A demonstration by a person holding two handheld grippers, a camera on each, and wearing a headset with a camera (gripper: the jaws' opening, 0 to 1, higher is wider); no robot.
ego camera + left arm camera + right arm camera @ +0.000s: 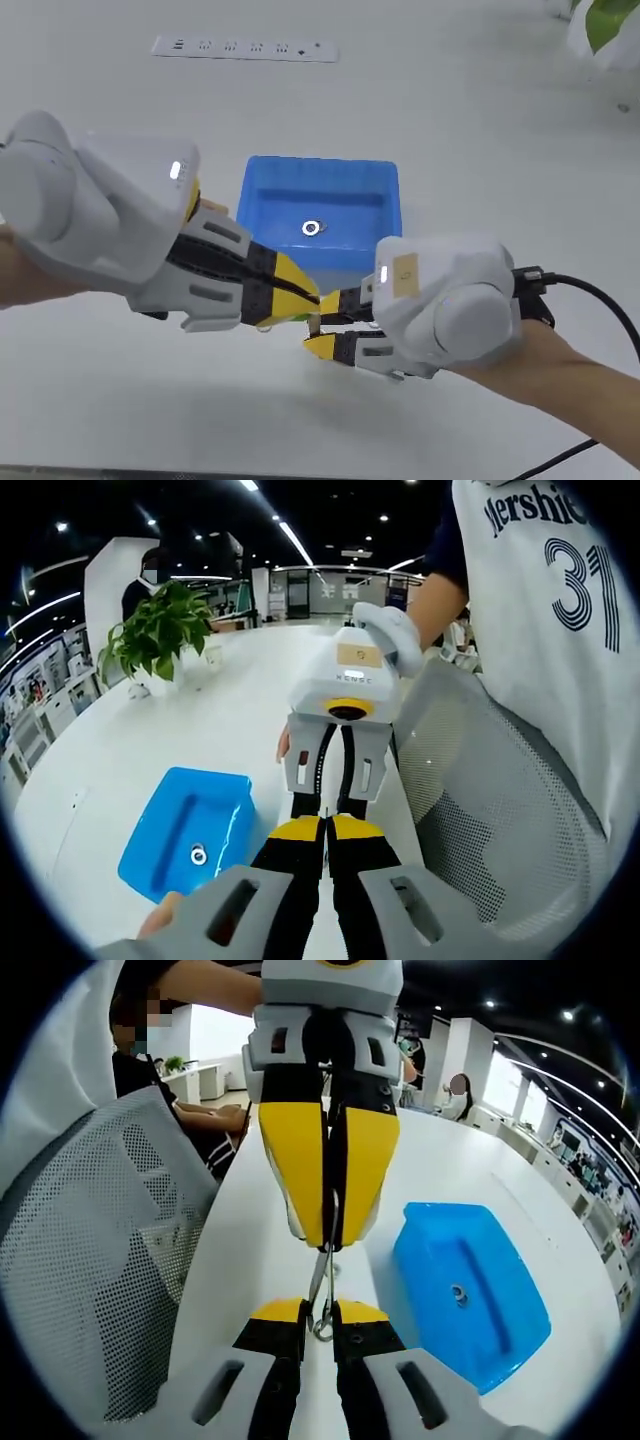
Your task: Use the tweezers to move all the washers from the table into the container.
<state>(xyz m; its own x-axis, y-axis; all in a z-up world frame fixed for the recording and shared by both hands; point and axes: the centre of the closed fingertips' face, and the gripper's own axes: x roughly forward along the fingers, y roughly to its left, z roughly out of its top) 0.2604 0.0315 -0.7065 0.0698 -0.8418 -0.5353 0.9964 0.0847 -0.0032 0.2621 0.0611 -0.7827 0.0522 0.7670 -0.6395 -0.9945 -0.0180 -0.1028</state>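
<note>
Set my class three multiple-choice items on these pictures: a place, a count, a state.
1. Where does the washer lie? A in the container B on a shelf C in a cup
2. How many washers lie in the container? A none B one C three
3. The left gripper is: A wide open B shut on the tweezers C shut on a cup
Key: 1 A, it rests on the blue floor; 2 B, a single ring shows; 3 B, metal tweezers sit pinched between the yellow tips.
</note>
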